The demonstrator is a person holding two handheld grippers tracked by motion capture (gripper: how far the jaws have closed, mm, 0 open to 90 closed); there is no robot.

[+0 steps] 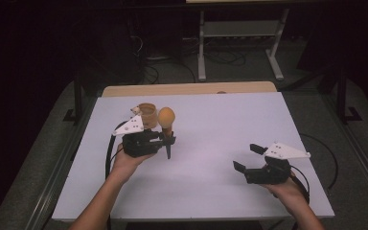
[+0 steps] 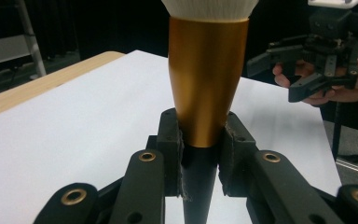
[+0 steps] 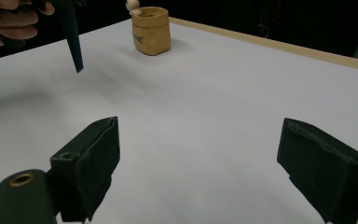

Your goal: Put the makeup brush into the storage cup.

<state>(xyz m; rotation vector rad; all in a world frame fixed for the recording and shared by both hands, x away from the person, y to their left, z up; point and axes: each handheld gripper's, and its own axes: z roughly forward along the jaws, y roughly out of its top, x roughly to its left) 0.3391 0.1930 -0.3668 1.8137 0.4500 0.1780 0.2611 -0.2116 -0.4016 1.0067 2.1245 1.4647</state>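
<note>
Brush (image 1: 166, 125) upright over table (image 1: 211, 120), head up, pointed handle end down, off surface, held in left gripper (image 1: 165, 140) at table's left. Small pouch (image 1: 148, 115) on table just behind gripper, left of brush head. Right gripper (image 1: 246, 157) well apart at near right, above table.

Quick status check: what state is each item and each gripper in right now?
Brush: upright, bristles up, handle clamped in the left gripper, lifted off the table.
Tan pot: standing upright on the table, untouched.
Left gripper: shut on the brush.
Right gripper: open, nothing between its jaws.
</note>
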